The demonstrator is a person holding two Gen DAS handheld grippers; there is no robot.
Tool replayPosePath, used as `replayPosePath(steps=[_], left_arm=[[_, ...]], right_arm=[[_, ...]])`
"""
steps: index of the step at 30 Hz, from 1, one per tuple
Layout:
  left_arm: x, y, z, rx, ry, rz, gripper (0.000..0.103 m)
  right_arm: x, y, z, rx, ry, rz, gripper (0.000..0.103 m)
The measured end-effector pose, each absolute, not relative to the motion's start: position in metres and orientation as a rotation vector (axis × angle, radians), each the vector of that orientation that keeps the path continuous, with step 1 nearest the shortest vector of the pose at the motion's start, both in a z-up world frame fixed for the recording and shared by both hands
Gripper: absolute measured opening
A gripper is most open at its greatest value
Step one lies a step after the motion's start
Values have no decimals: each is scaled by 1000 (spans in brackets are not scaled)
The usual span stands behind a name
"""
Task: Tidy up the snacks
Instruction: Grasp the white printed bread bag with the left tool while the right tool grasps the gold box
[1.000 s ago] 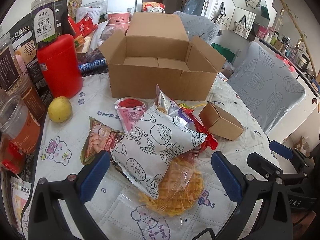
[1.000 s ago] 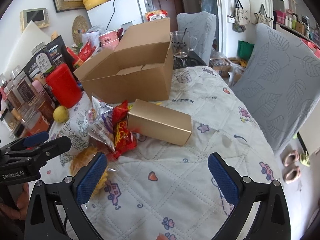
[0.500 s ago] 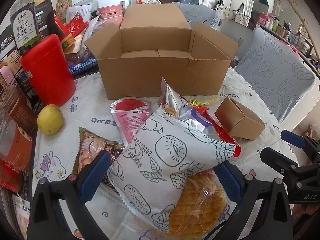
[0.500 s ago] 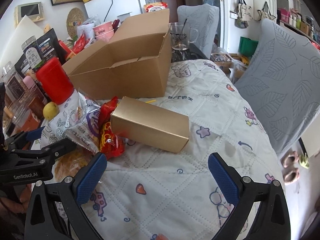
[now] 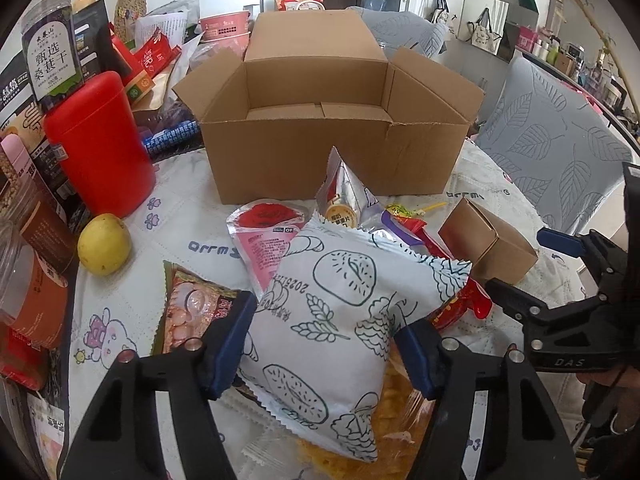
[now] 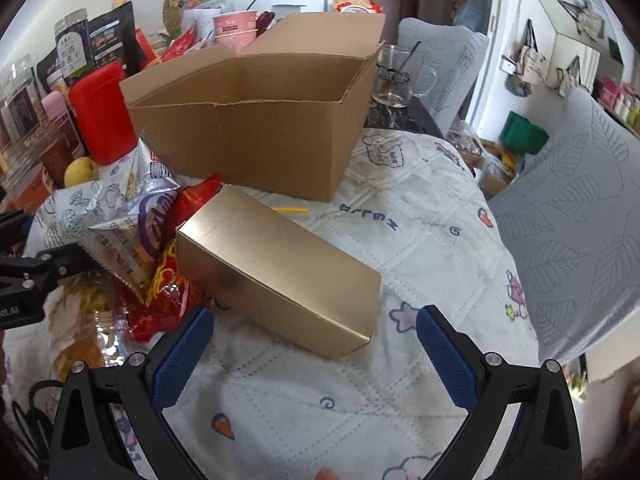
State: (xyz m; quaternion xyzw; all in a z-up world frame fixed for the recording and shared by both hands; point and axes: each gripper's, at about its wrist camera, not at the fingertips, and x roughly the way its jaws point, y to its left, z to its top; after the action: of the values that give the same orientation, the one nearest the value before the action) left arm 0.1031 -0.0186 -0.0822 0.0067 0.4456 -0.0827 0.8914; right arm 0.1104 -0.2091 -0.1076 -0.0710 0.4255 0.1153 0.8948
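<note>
the left gripper (image 5: 326,346), wide open a second ago, is closing around the white snack bag (image 5: 340,320) (cardboard box (image 5: 332,160) next, probably); right gripper (image 6: 312,346) open, empty.

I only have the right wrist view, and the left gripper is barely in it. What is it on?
Observer: The left gripper is closing, with the white puffed snack bag printed with line drawings between its pads.
Operator: Anything hidden from me behind that pile?
Observer: A flat pink pouch with a red rose picture lies in front of the open brown cardboard box, partly under the white bag.
Operator: And left of the bag?
Observer: A brown-edged packet showing pink sweets lies flat there, one corner under the gripper's left pad.
</note>
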Motion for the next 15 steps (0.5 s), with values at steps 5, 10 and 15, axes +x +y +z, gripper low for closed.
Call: replayPosePath(steps=[5, 10, 15], left_arm=[[98, -13, -76, -25, 928, -162, 67], [94, -7, -73, -53, 930, -146, 67], [94, -1, -73, -75, 931, -133, 67]], right_arm=[[121, -200, -117, -252, 862, 269, 103], [130, -191, -122, -302, 848, 277, 102], [135, -188, -123, -303, 855, 261, 71]])
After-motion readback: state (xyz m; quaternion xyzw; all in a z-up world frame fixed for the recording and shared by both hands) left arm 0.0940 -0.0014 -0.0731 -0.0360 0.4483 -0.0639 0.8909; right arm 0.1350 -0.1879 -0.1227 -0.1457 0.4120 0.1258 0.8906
